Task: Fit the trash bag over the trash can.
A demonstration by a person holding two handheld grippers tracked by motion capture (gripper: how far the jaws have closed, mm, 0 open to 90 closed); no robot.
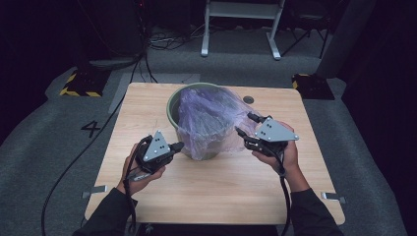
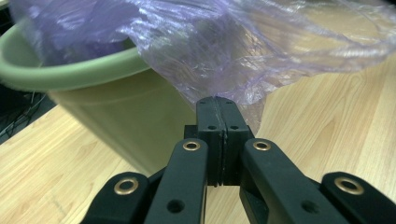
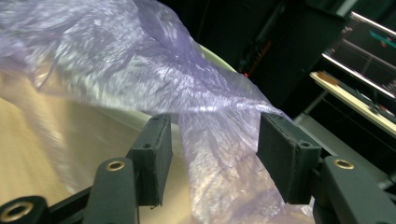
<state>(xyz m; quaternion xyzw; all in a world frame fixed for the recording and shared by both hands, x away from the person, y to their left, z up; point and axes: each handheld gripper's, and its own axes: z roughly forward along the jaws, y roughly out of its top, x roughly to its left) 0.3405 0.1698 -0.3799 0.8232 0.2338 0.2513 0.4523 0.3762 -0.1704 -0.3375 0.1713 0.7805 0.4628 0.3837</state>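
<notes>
- The left gripper (image 1: 178, 145) is closed tight on the bottom edge of the purple bag (image 1: 212, 123). In the left gripper view its two black pads press together with the thin plastic pinched at their tips.
- The right gripper (image 1: 247, 124) is not holding anything — its jaws stand apart, and a twist of the bag hangs between them without being squeezed.
- The bag sits in the green bucket (image 1: 173, 105) near the far middle of the wooden table (image 1: 216, 191), and it spills over the front rim.
- I think the job now is to spread the bag over the rim.
- To do it well, close the right gripper on the plastic first, near the edge.
- Then pull both sides apart slowly — the bag is thin and could rip.
- Keep the bucket from tipping.
</notes>
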